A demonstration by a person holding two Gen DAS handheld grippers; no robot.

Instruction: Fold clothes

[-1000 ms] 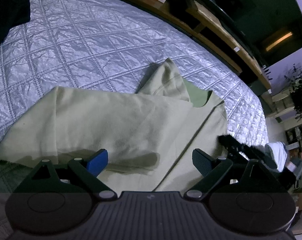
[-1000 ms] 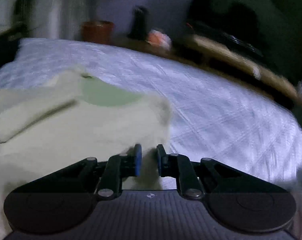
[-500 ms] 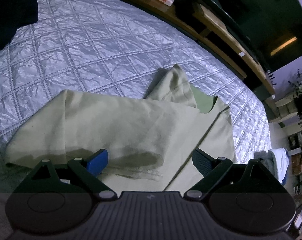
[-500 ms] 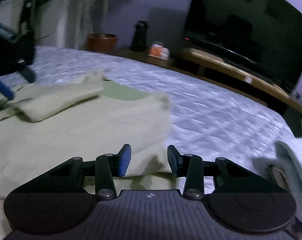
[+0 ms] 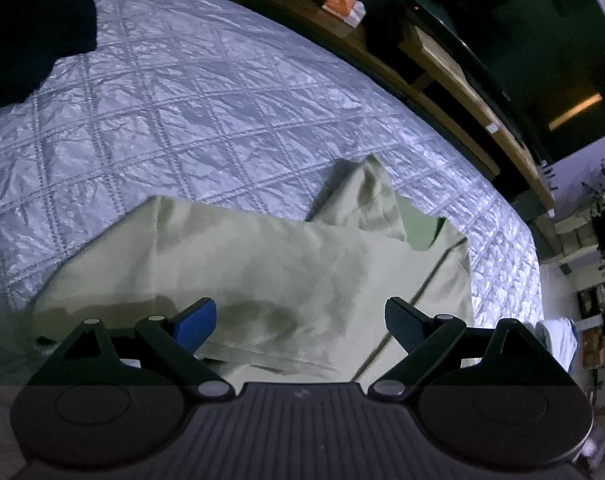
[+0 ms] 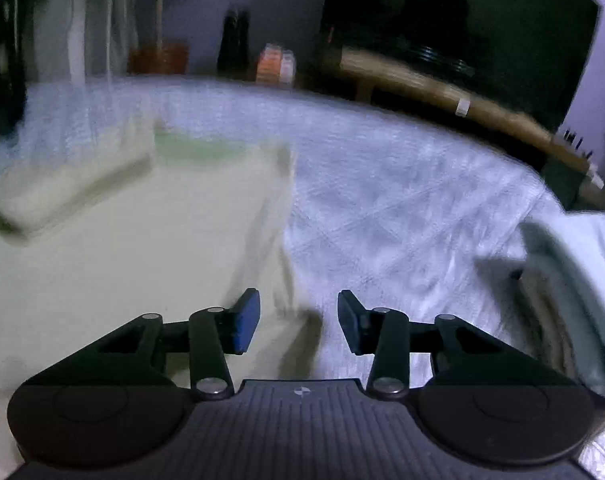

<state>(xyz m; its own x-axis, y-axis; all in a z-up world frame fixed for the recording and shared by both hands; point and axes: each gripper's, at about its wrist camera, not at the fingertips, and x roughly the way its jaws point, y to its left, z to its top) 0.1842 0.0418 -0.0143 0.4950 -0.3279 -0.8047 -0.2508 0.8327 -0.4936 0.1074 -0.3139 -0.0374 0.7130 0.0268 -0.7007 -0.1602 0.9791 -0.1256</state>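
A pale yellow-green shirt (image 5: 270, 264) lies on the quilted grey bedspread (image 5: 206, 112), with one side folded over the body and its collar toward the far right. My left gripper (image 5: 300, 322) is open and empty, just above the folded fabric. In the blurred right wrist view the same shirt (image 6: 134, 248) fills the left half. My right gripper (image 6: 298, 322) is open and empty over the shirt's right edge, where it meets the bedspread (image 6: 402, 200).
A dark garment (image 5: 26, 28) lies at the bed's far left corner. A wooden bench (image 5: 434, 80) with an orange box (image 5: 342, 2) runs past the bed's far edge. A pale blue-white garment (image 6: 574, 288) lies at the bed's right side.
My right gripper opened from nearly shut to wide open and drew back toward the shirt's right edge. The left gripper stayed open and pulled back slightly over the shirt.
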